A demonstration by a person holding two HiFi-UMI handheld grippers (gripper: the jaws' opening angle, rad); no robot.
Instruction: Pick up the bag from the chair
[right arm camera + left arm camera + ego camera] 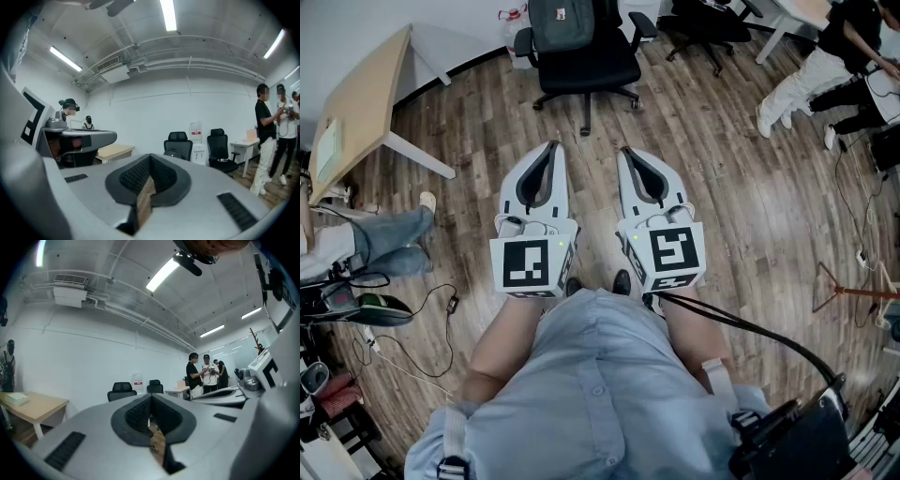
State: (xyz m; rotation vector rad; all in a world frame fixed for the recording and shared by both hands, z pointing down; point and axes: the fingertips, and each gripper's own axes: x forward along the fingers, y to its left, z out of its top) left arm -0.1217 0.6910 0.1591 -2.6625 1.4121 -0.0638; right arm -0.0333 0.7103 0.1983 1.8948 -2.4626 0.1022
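Left tool (550,147) beside right tool (627,152), jaws together

Floor (750,216): laid in wooden planks.
Desk (366,94): light wood, placed far left.
Cable (450,302): trailed over the floor, near left.
Wooden stand (848,292): set at the right.
Water dispenser (197,149): stood against the far wall.

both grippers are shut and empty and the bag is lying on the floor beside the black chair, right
No. The bag sits on the black chair, not on the floor beside it; the head view shows this. The left gripper and right gripper are indeed shut and empty.
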